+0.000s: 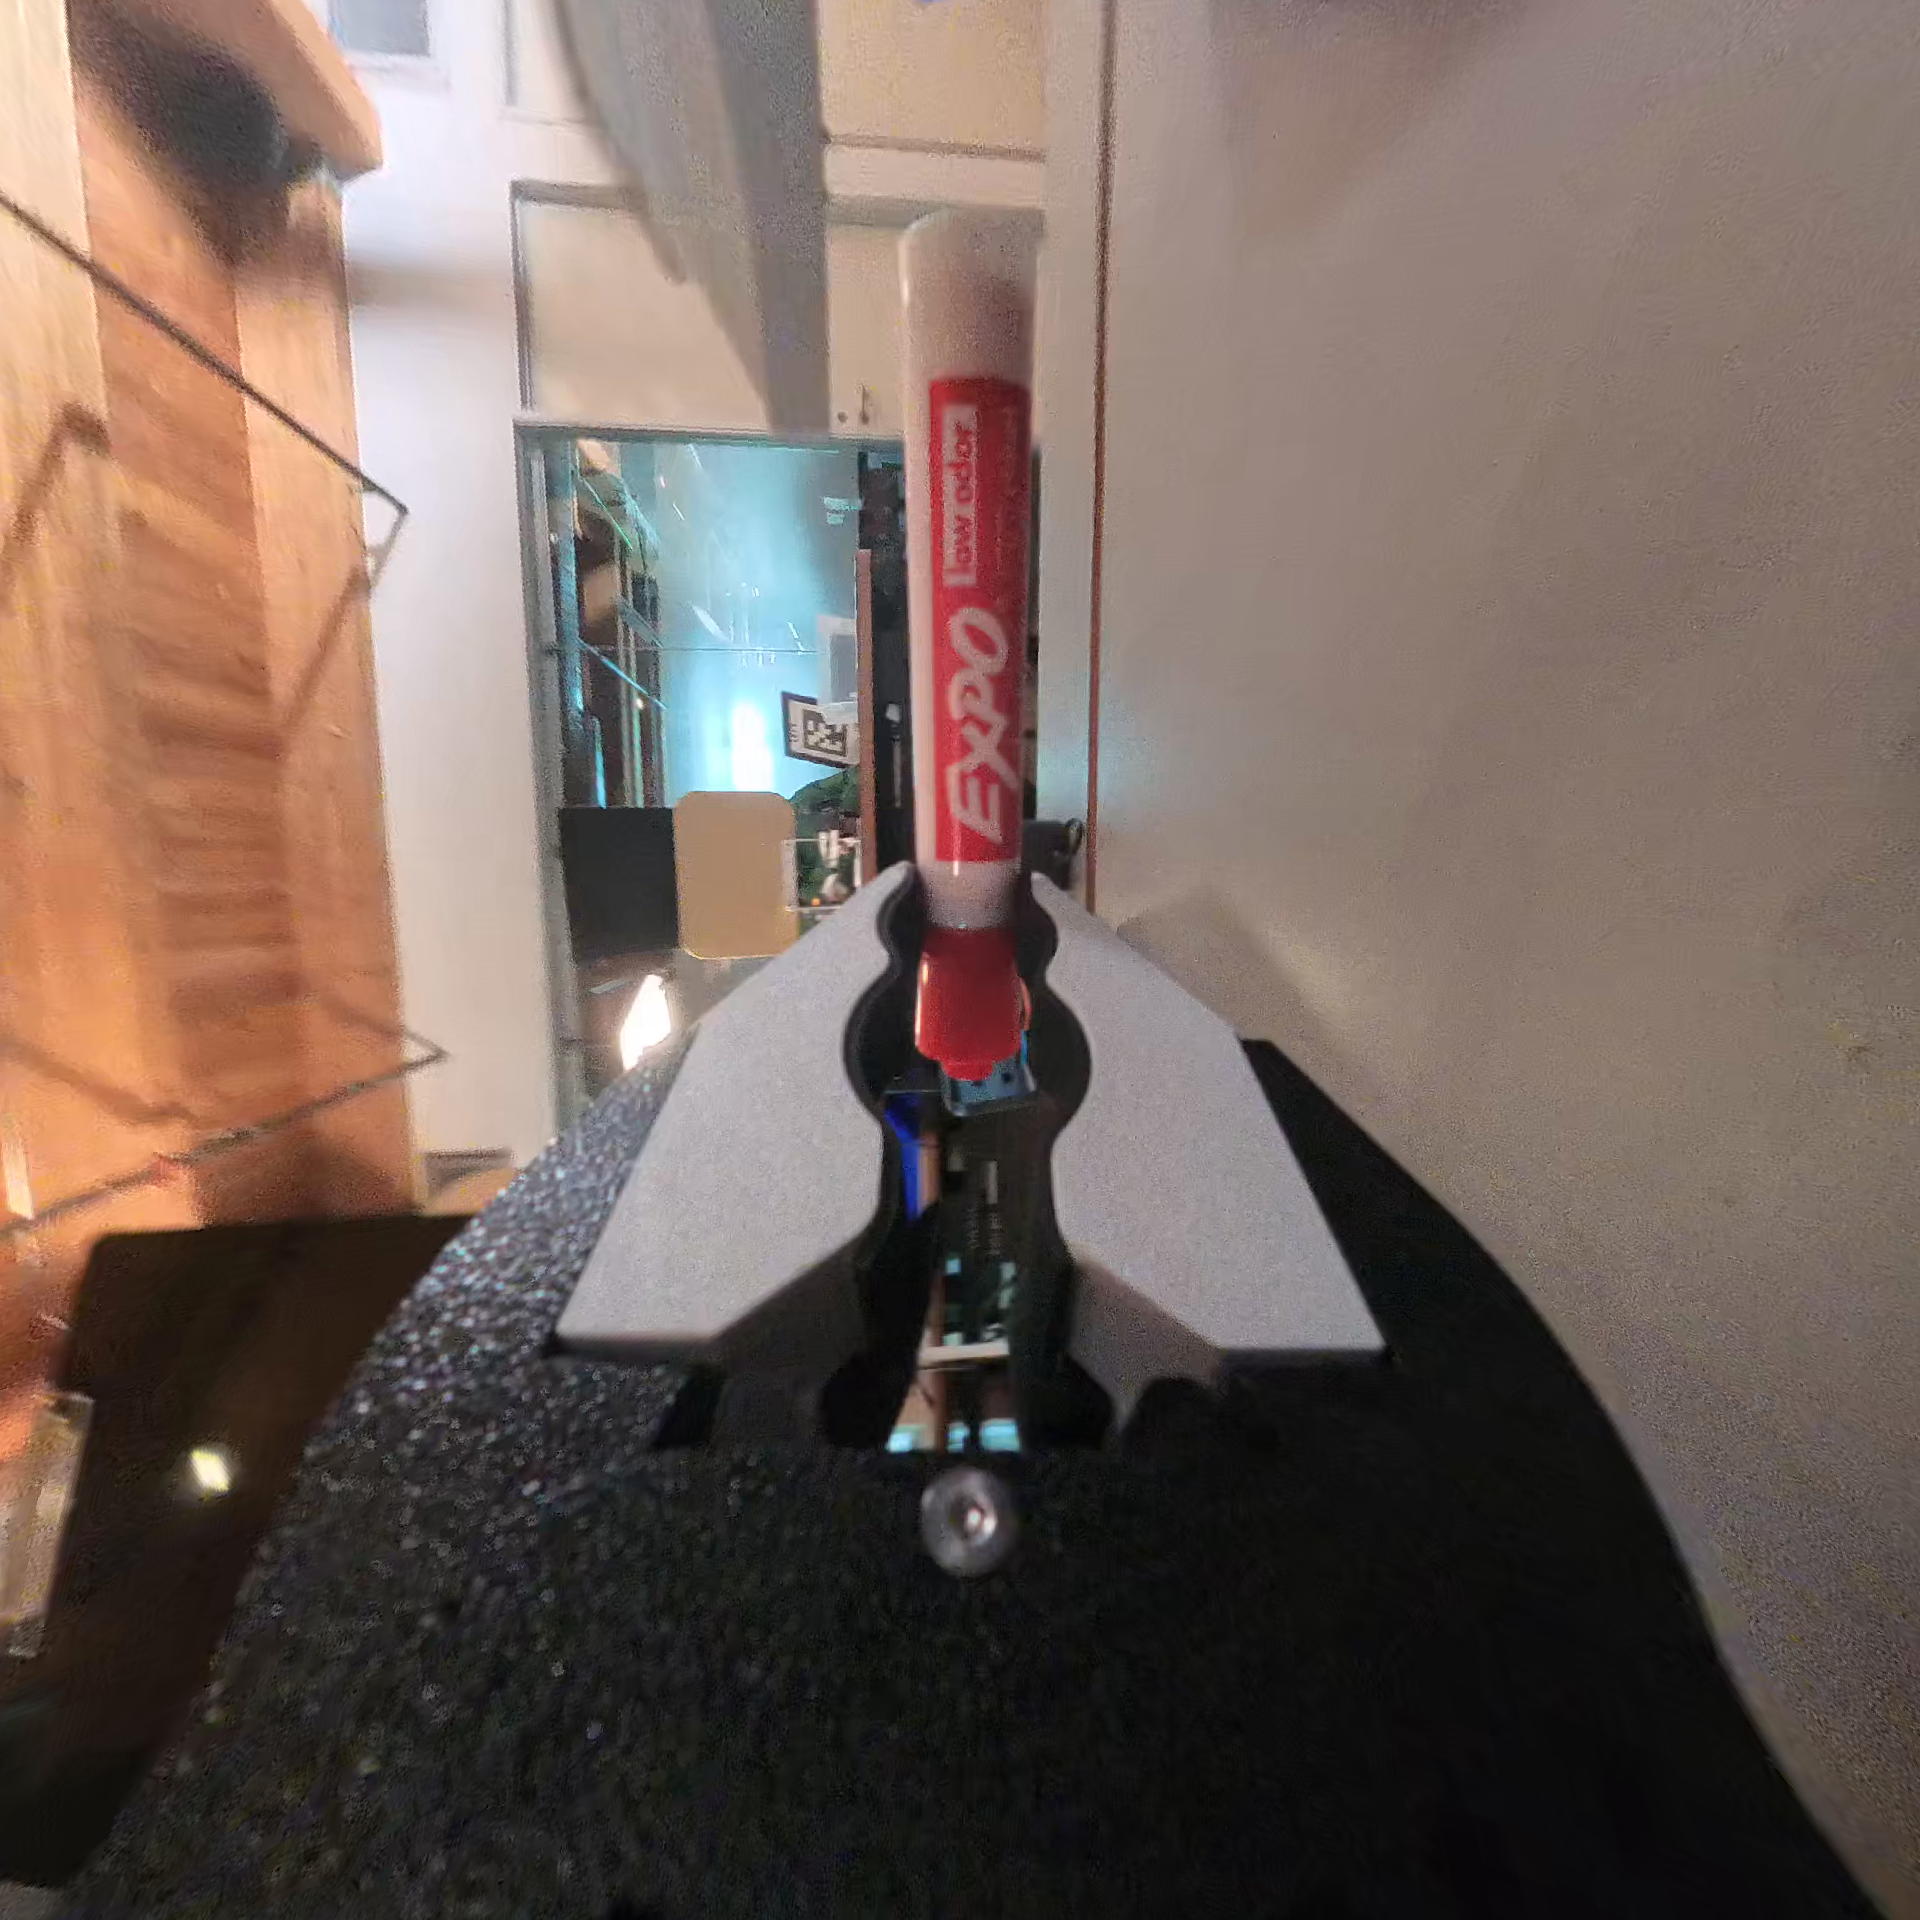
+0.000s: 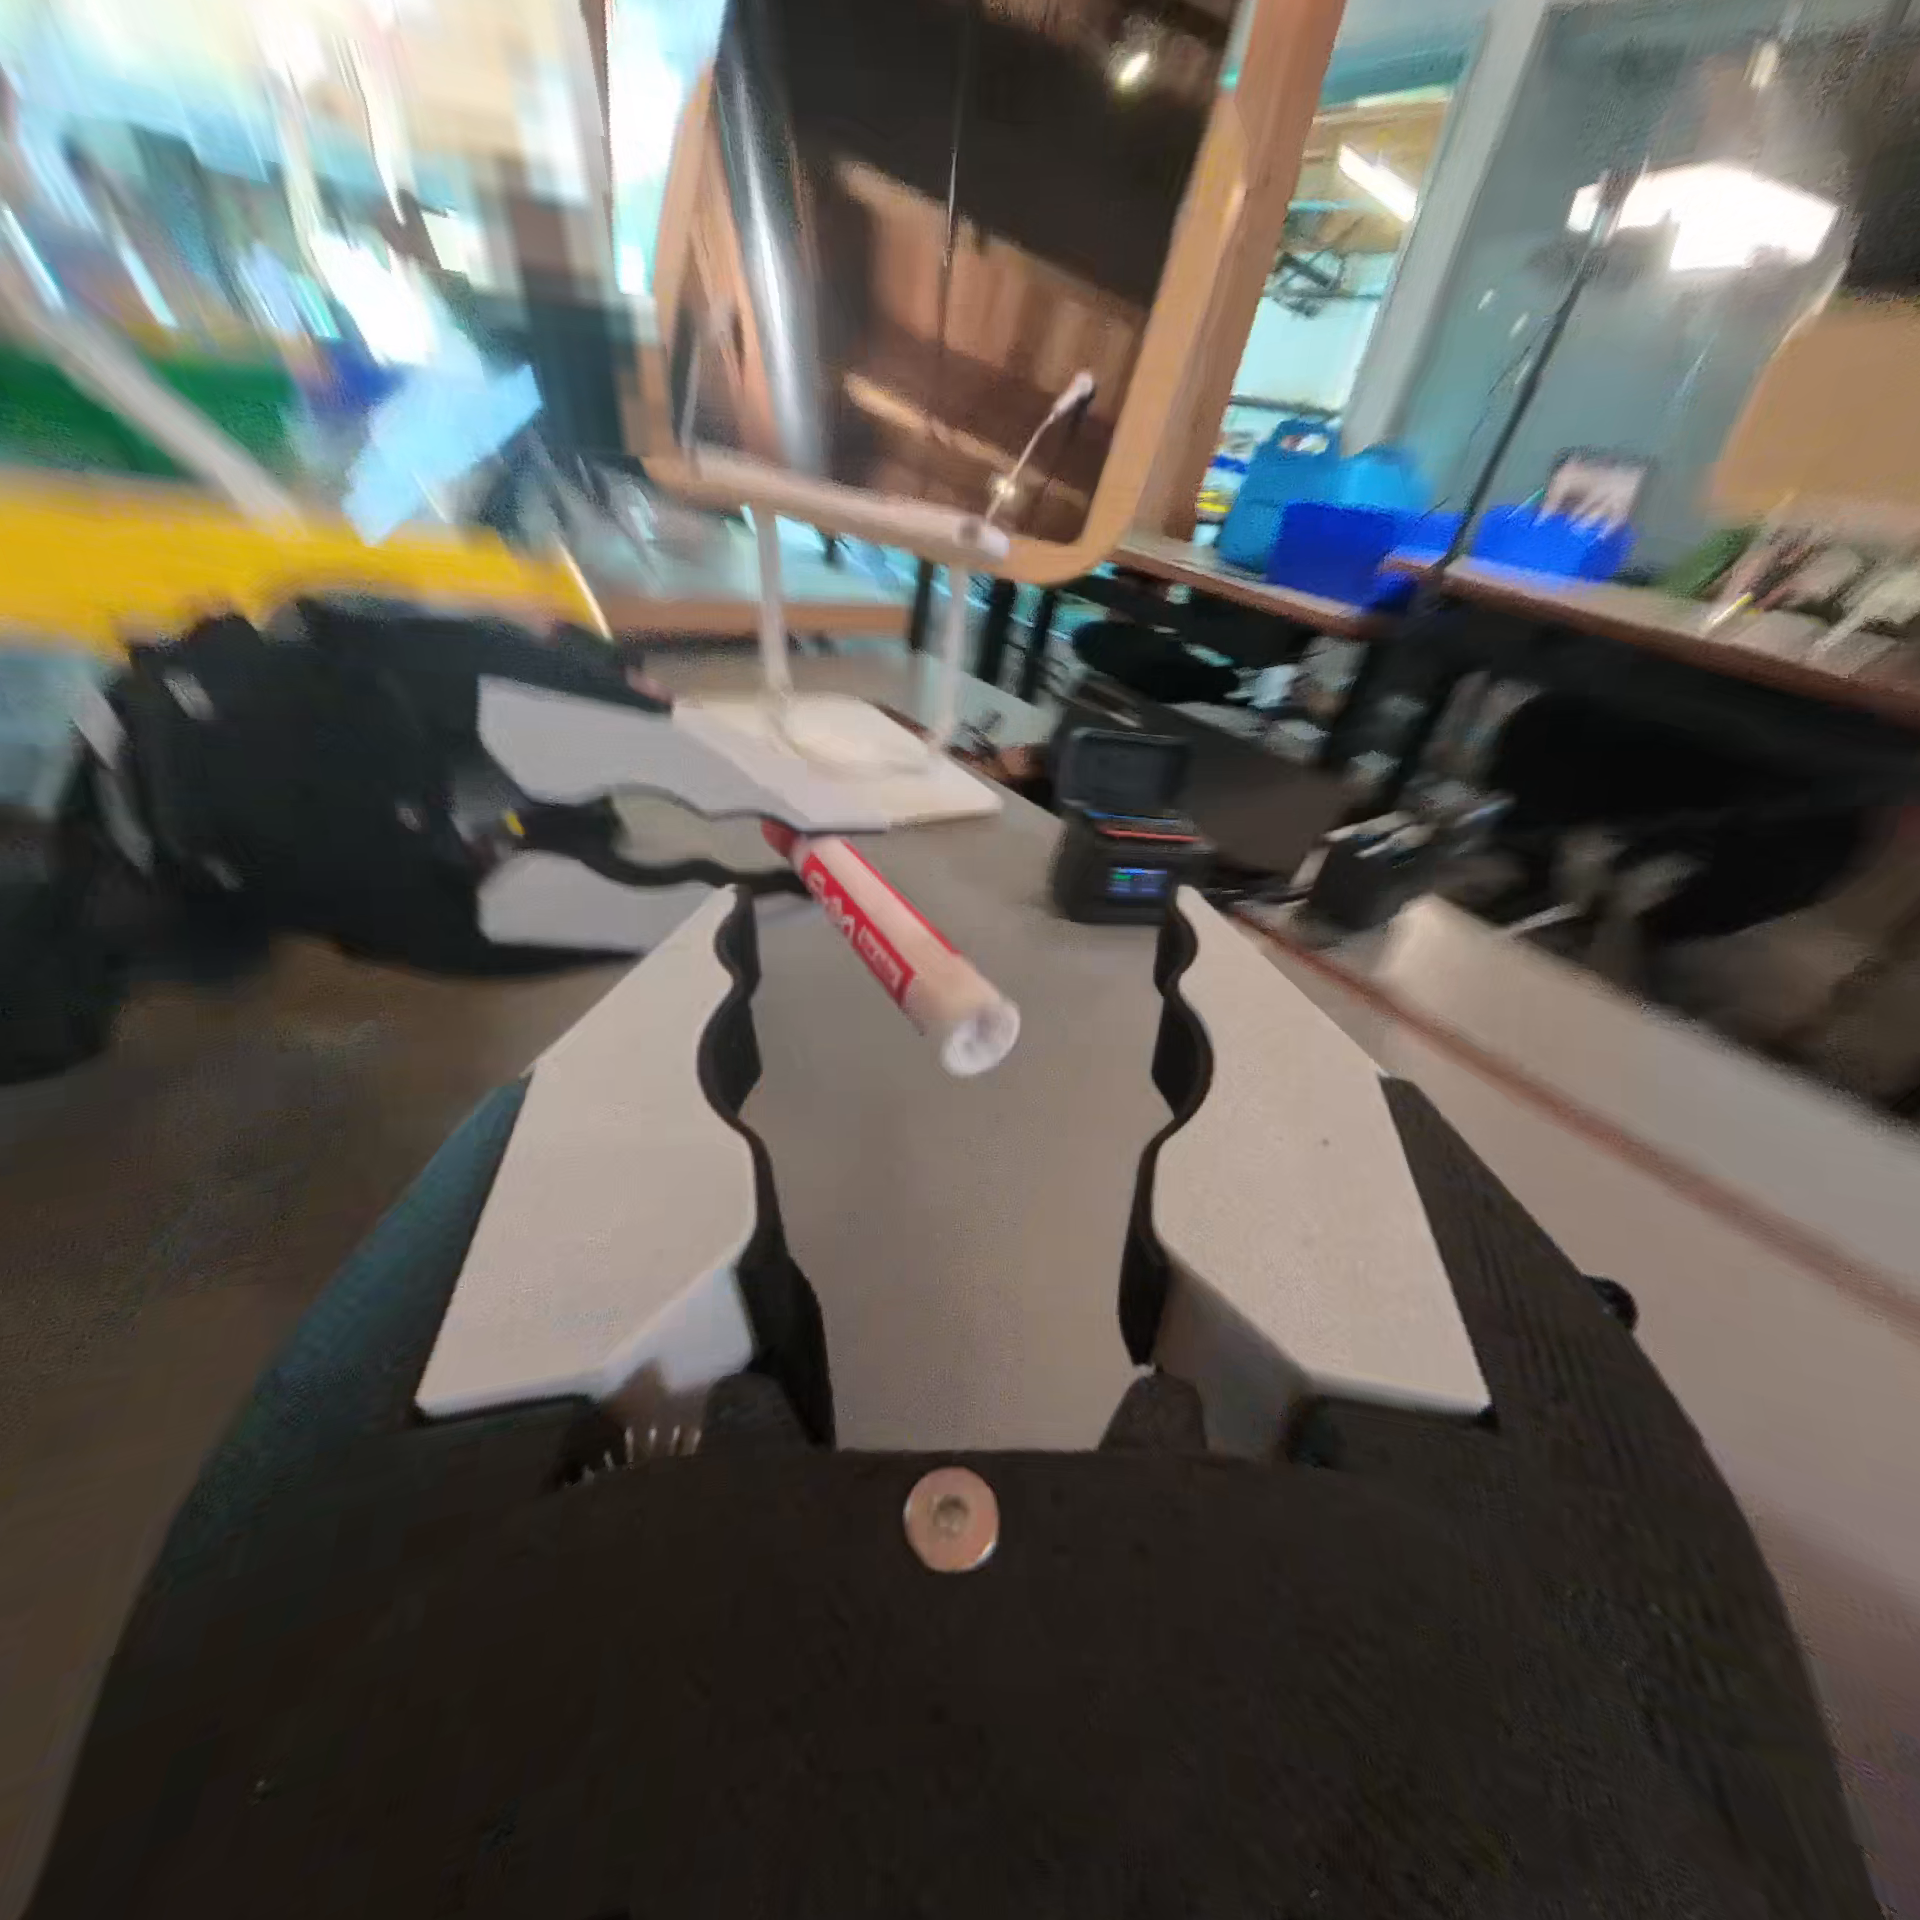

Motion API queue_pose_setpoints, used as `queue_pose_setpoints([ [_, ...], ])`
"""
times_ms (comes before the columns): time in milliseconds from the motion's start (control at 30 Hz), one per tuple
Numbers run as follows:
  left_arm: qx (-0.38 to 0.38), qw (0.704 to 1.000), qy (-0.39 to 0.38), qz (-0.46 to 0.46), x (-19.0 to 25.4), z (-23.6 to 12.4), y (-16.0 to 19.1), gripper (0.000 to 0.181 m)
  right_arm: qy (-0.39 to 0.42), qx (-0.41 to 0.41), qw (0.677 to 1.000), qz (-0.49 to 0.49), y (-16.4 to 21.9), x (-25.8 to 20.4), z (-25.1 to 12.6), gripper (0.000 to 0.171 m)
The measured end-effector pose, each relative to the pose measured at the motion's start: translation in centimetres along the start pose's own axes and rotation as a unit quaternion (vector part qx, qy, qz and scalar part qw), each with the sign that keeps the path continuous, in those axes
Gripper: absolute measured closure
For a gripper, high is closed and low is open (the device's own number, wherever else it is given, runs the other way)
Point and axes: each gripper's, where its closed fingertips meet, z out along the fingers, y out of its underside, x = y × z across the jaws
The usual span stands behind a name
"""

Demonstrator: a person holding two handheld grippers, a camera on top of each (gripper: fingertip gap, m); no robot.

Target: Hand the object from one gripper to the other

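A: Left tongs clamped on the marker, gripping the red cap end. White barrel with the red label sticks straight out past the tips, back end free.

B: Right tongs are spread wide, nothing between the fingers. Marker is in the air ahead of them, white butt end pointing toward the gap, near the tips but not touching either finger.

A: Confirm the left tongs show in the right wrist view?

B: Yes, coming in from the left, turned sideways, cap end pinched at their tips. Both tongs are over the grey desk.

A: Further out?

B: Small black device with a lit screen on the desk, beyond the right finger. White stand base behind the marker. Blue bins on a far bench. Left side is motion-blurred; a yellow band there, probably furniture, can't tell.
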Motion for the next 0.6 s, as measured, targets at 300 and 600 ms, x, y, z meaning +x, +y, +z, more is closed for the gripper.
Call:
queue_pose_setpoints([
  [300,0.050,0.998,0.022,-0.010,0.9,-0.3,-1.9,0.166,0.101,-0.140,0.870,-0.462,4.3,-1.1,1.4,0.153],
  [600,0.088,0.989,-0.069,-0.094,-2.7,-1.3,-1.1,0.087,-0.090,-0.101,0.985,0.105,3.4,-3.4,1.2,0.154],
])
